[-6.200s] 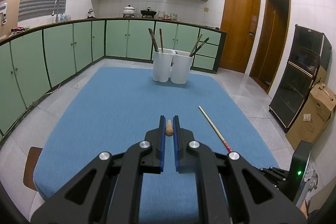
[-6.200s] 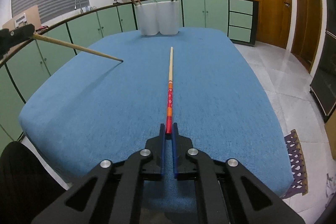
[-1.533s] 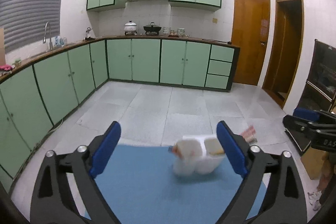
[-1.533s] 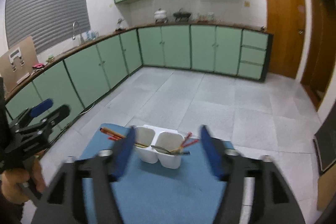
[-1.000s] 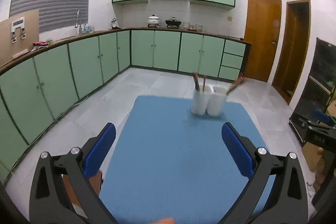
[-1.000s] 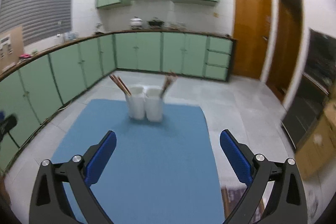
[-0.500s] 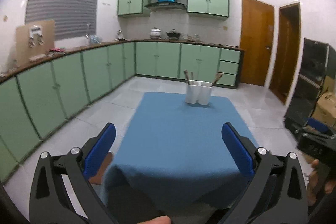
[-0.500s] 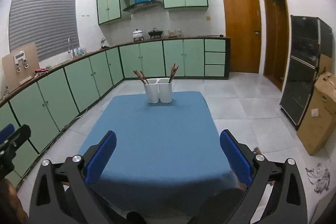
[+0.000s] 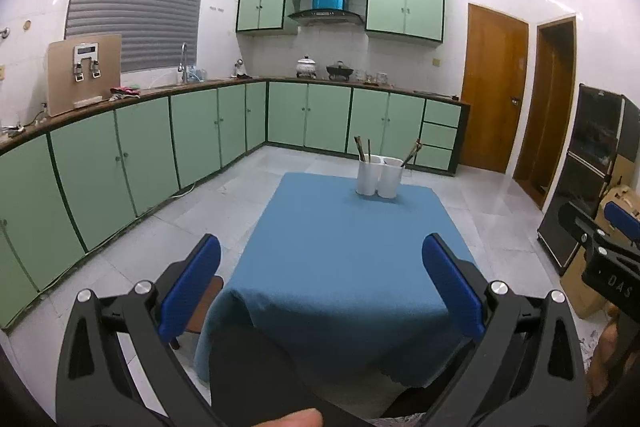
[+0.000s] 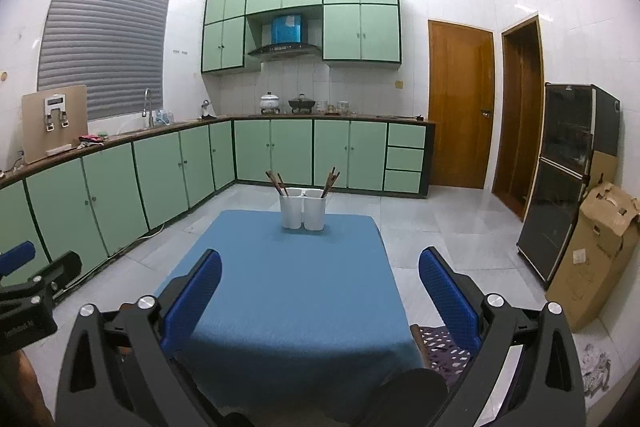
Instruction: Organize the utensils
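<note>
From the left wrist view, my left hand-held gripper (image 9: pixel 320 287) is spread wide, its blue pads (image 9: pixel 191 283) far apart, holding nothing and touching nothing. It hangs off the near edge of the surface (image 9: pixel 340 259), which is draped in blue cloth. The white twin-cup holder (image 9: pixel 379 178) stands near the far edge, roughly mid-width, with the chopsticks (image 9: pixel 362 147) leaning out of both cups. The other hand-held gripper shows at the right border of this view.

From the right wrist view, my right hand-held gripper (image 10: pixel 319 287) is equally released, pads (image 10: pixel 448 287) wide apart and empty, also short of the near edge. The holder (image 10: pixel 303 209) sits by the far edge; chopsticks (image 10: pixel 276 183) fan from the left cup and from the right cup.

Against six seconds ago: back then each hand-held gripper was clenched on a chopstick low over the cloth. Now both are let go, the cloth lies bare, and both cameras have pulled well back since half a second ago, the holder looking smaller
</note>
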`<state>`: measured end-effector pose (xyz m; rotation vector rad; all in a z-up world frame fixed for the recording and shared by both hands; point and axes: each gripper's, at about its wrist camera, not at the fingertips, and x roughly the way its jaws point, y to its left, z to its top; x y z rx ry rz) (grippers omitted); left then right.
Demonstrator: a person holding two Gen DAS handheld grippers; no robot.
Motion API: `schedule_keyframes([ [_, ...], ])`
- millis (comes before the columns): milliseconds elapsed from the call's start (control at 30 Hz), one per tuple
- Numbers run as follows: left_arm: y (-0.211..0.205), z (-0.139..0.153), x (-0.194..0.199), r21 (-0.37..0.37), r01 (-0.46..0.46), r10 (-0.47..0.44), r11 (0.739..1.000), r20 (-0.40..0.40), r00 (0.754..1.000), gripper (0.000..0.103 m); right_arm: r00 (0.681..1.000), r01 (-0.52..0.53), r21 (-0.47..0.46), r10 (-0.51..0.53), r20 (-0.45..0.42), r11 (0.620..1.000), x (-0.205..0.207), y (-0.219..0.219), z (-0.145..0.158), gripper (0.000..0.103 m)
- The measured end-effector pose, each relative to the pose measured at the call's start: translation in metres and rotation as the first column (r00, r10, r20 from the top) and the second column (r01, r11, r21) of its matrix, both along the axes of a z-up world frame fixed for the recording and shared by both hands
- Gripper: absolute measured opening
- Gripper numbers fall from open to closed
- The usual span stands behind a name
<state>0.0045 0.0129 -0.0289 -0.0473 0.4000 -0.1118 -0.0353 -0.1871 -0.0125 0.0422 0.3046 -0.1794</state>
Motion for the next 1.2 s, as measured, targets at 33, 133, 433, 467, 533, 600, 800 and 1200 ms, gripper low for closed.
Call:
schedule_keyframes([
  [33,0.000,0.001,-0.001,-0.002,0.000,0.000,1.000,0.002,1.000,0.098,1.000,-0.005,0.003,0.005,-0.001,1.000,-0.001,0.001,0.000,0.097],
  [133,0.000,0.003,-0.006,-0.004,-0.002,0.002,1.000,0.008,1.000,0.098,1.000,-0.008,0.000,0.008,-0.003,1.000,-0.008,0.004,-0.002,0.097],
  [433,-0.012,0.007,-0.005,0.001,-0.031,0.031,1.000,0.012,0.999,0.098,1.000,-0.013,0.010,0.013,-0.008,1.000,-0.007,0.001,-0.001,0.097],
  [467,-0.013,0.008,-0.006,0.004,-0.034,0.034,0.999,0.014,0.999,0.098,1.000,-0.014,0.010,0.014,-0.009,1.000,-0.007,0.001,-0.002,0.097],
  [533,-0.013,0.009,-0.006,0.008,-0.038,0.038,0.999,0.015,0.999,0.098,1.000,-0.013,0.015,0.013,-0.011,1.000,-0.006,-0.001,-0.003,0.097],
  [600,-0.014,0.009,-0.007,0.015,-0.052,0.052,0.999,0.023,0.998,0.098,1.000,-0.010,0.022,0.010,-0.012,1.000,-0.006,-0.004,-0.003,0.097],
  [800,-0.018,0.007,-0.009,0.030,-0.073,0.072,0.997,0.025,0.997,0.098,1.000,0.003,0.034,-0.002,-0.007,0.999,-0.006,-0.007,-0.002,0.097],
  [1200,-0.019,0.007,-0.014,0.031,-0.071,0.070,0.997,0.036,0.997,0.098,1.000,0.011,0.037,-0.011,-0.002,0.999,-0.004,-0.005,-0.002,0.097],
])
